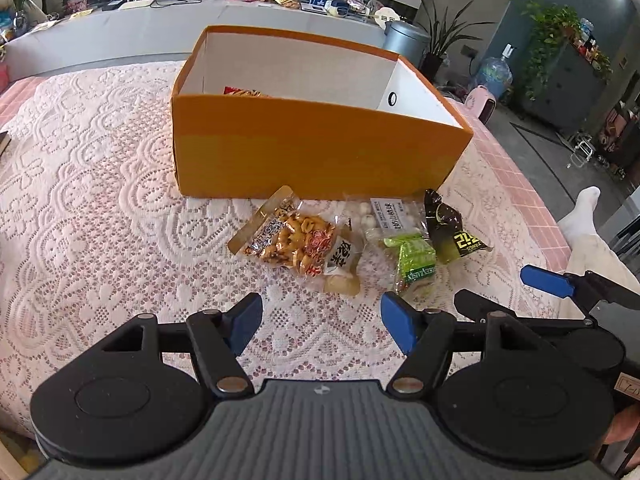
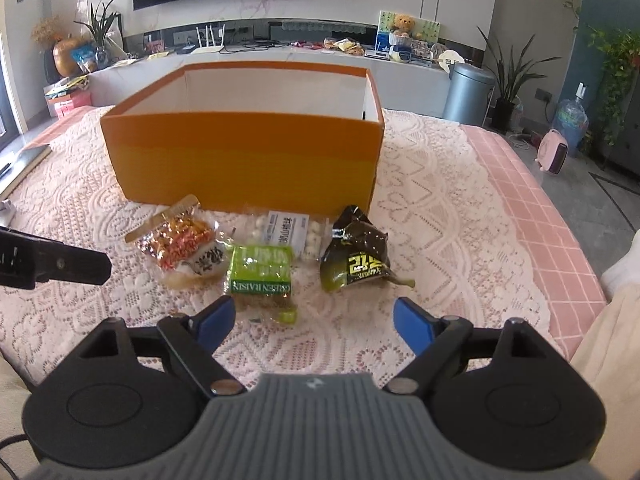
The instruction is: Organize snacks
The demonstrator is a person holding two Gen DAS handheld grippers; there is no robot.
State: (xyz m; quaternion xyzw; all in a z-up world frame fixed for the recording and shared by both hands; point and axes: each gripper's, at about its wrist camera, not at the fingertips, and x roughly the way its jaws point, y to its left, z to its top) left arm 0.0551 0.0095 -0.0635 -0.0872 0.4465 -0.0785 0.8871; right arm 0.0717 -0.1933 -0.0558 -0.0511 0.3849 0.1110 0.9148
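Snacks lie in a loose row on the lace-covered surface (image 2: 440, 208), just in front of the near wall of an open orange box (image 2: 244, 152). From the right wrist view, the row reads left to right: a clear bag of orange fried pieces (image 2: 180, 240), a small pale packet with dark lettering (image 2: 206, 266) touching its near corner, a green raisin pack (image 2: 260, 276), a clear bag of white balls with a white label (image 2: 288, 232) behind it, and a dark crumpled packet with yellow print (image 2: 356, 260) at the right end. In the left wrist view a red-and-yellow wrapper (image 1: 242, 92) shows inside the box against its near wall. The left gripper (image 1: 322, 328) hovers low over the surface, its blue-tipped fingers (image 1: 246, 326) spread wide with nothing between them, pointed toward the fried-piece bag and the small pale packet. The right gripper (image 2: 314, 320) sits beside it, fingers (image 2: 412, 326) likewise wide apart and empty, aimed between the raisin pack and the dark packet; its left finger is just near the raisin pack's near edge.
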